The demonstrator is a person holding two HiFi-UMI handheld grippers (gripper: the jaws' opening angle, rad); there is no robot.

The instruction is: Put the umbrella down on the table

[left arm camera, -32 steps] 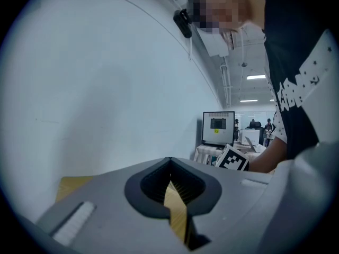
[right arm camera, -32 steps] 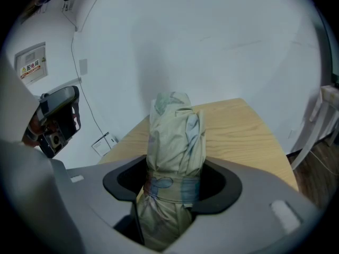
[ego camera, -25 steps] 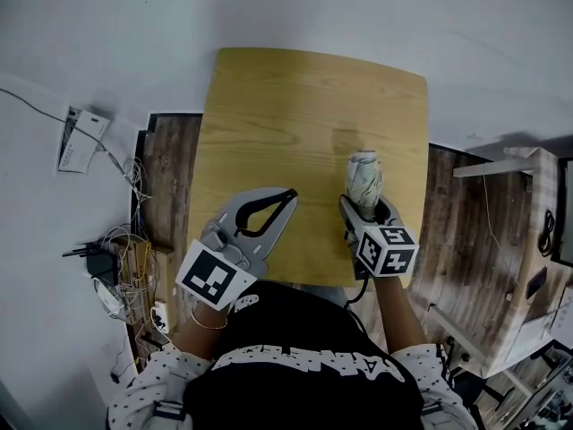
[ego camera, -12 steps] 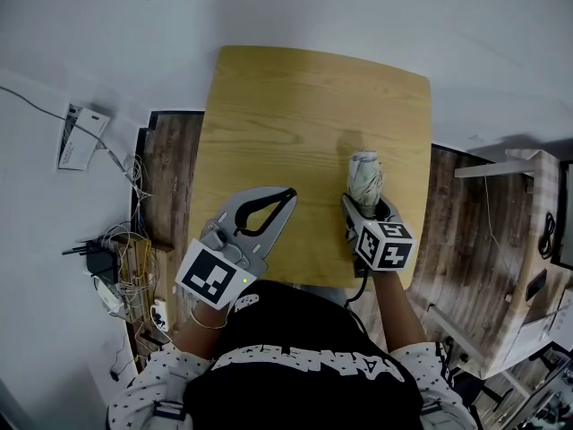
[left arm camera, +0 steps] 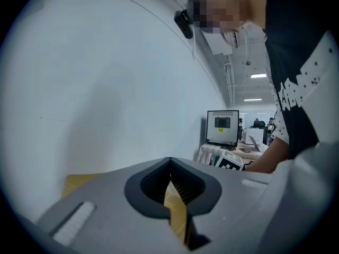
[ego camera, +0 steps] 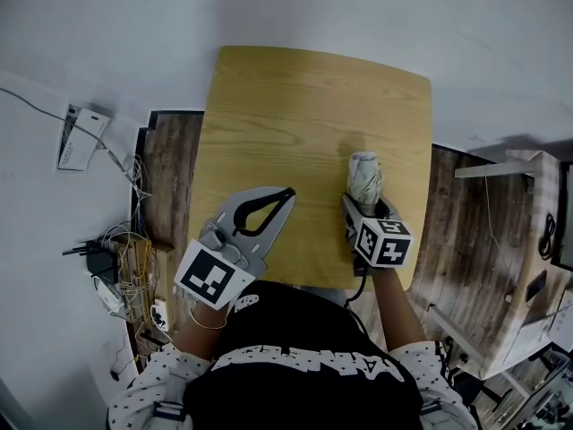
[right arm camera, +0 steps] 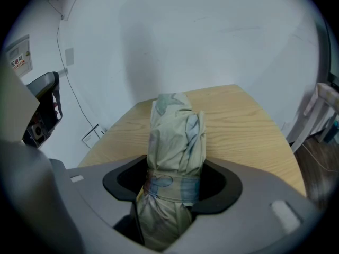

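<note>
Pale, strap-bound folded umbrella; faint blue print.

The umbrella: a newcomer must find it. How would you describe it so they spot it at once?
Find the light wooden table by the white wall. Near its right front edge, the right gripper grips a folded umbrella that sticks out past it. It is the only fabric thing there: a pale cream bundle with faint blue print, cinched by a strap.
</note>
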